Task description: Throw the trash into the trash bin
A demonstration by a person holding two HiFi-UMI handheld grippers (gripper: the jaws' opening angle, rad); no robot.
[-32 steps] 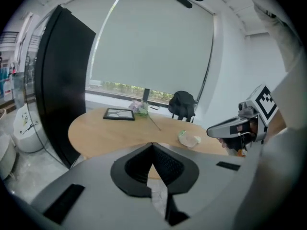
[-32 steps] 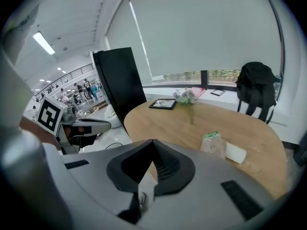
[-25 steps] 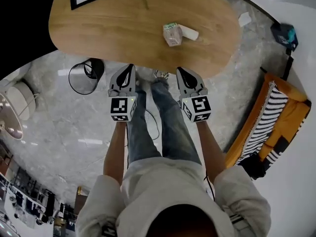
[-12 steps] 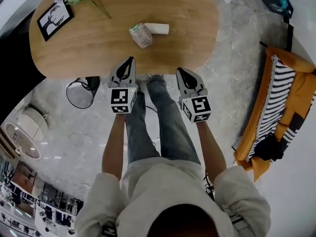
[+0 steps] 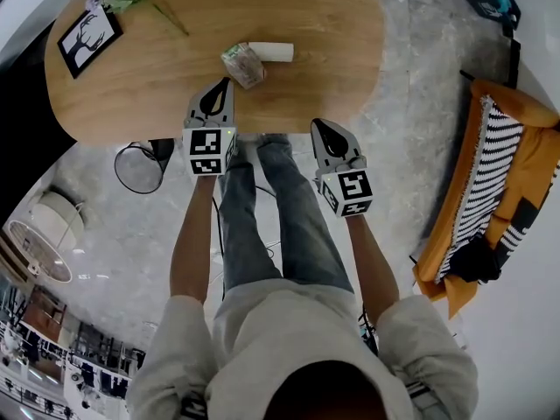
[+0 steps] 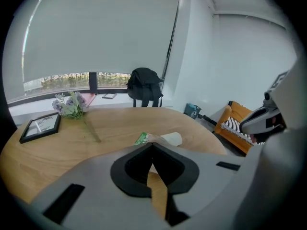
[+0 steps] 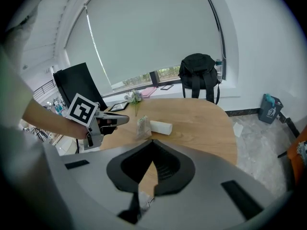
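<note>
Wire trash bin [image 5: 140, 166] on floor, left, by table [image 5: 341, 77] edge. Left gripper [image 5: 225, 82] pushed forward over tabletop within last second, closed, empty, just short of crumpled packet [image 5: 243, 63] and white roll [image 5: 272, 52]; pickup not started. Right gripper [image 5: 320, 124] back at edge, closed, empty. Oval wood top, marble floor [image 5: 402, 147], orange sofa [image 5: 512, 182] right.

The left gripper [image 6: 152, 146] is seen with its jaws closed together, nothing held between them. Just beyond its tips, a green carton [image 6: 142, 138] and a white roll [image 6: 171, 139] are found on a wooden table [image 6: 112, 126]. Farther off to its left, flowers [image 6: 71, 104] and a picture frame [image 6: 41, 127] are laid.
</note>
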